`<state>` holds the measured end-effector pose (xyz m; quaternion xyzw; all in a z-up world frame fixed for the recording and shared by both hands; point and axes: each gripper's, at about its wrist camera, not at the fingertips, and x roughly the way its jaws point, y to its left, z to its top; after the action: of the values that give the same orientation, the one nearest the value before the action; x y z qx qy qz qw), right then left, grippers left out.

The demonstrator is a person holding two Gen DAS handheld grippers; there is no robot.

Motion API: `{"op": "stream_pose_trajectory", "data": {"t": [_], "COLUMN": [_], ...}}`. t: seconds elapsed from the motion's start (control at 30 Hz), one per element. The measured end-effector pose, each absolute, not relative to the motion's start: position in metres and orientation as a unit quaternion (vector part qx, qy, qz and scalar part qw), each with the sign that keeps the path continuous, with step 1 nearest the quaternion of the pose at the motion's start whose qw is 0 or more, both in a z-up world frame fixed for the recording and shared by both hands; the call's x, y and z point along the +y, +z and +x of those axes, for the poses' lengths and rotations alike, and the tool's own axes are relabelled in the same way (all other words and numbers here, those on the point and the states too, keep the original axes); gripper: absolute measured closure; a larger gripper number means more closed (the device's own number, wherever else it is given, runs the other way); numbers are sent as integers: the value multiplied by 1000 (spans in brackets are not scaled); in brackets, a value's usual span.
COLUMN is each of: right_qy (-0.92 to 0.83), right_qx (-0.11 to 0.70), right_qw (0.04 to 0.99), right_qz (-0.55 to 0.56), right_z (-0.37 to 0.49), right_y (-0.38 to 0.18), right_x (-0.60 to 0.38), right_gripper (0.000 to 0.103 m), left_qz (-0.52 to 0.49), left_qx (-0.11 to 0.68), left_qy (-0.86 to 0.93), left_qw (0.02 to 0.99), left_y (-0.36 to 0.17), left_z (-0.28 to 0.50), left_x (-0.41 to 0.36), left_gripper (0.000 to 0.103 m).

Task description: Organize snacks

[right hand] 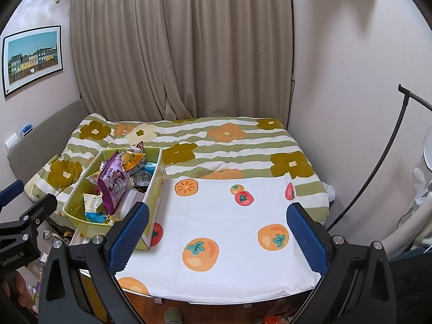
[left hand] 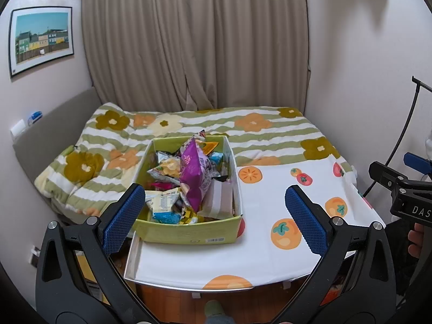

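A green cardboard box (left hand: 186, 236) (right hand: 78, 220) stands at the left of a table covered by a white cloth with fruit prints (left hand: 264, 243) (right hand: 229, 229). It is heaped with snack packets; a purple bag (left hand: 195, 174) (right hand: 113, 183) lies on top, over silver, yellow and blue packets. My left gripper (left hand: 214, 220) hovers open above the table's near edge, its left pad beside the box's near left corner, nothing between its fingers. My right gripper (right hand: 218, 236) is open and empty over the bare cloth to the right of the box.
Behind the table lies a bed with a green-striped flower quilt (left hand: 243, 132) (right hand: 229, 145), a curtain (left hand: 194, 40) and walls beyond. A black lamp stand (right hand: 378, 167) leans at the right. A foot (left hand: 213, 309) shows on the wooden floor below the table edge.
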<state>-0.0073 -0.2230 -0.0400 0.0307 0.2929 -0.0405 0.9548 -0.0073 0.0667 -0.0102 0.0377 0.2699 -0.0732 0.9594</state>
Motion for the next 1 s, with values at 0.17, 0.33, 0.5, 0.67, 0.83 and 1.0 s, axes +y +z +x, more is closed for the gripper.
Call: {"op": "stream_pose_trajectory", "data": {"t": [0.17, 0.33, 0.5, 0.67, 0.83, 1.0], "right_qy": [-40, -39, -39, -39, -39, -39], "right_qx": [293, 294, 292, 293, 293, 292], "right_qw": [955, 955, 955, 955, 955, 955], "right_qz": [31, 31, 31, 30, 30, 30], "right_z": [-8, -7, -7, -6, -6, -6], "right_y": [-40, -39, -39, -39, -39, -39], "right_x": [-223, -222, -224, -222, -222, -224], "right_gripper": [2, 2, 2, 2, 2, 2], "left_qz": [38, 35, 36, 38, 39, 34], "left_qx": [270, 272, 268, 263, 262, 268], "left_qy": [-73, -75, -75, -75, -73, -71], "left_qw": [959, 959, 960, 961, 962, 960], "left_y": [-10, -11, -11, -11, -10, -12], "left_z": [-6, -7, -10, -14, -15, -13], "left_x": [67, 68, 67, 64, 63, 62], "left_gripper": [0, 0, 0, 0, 0, 0]}}
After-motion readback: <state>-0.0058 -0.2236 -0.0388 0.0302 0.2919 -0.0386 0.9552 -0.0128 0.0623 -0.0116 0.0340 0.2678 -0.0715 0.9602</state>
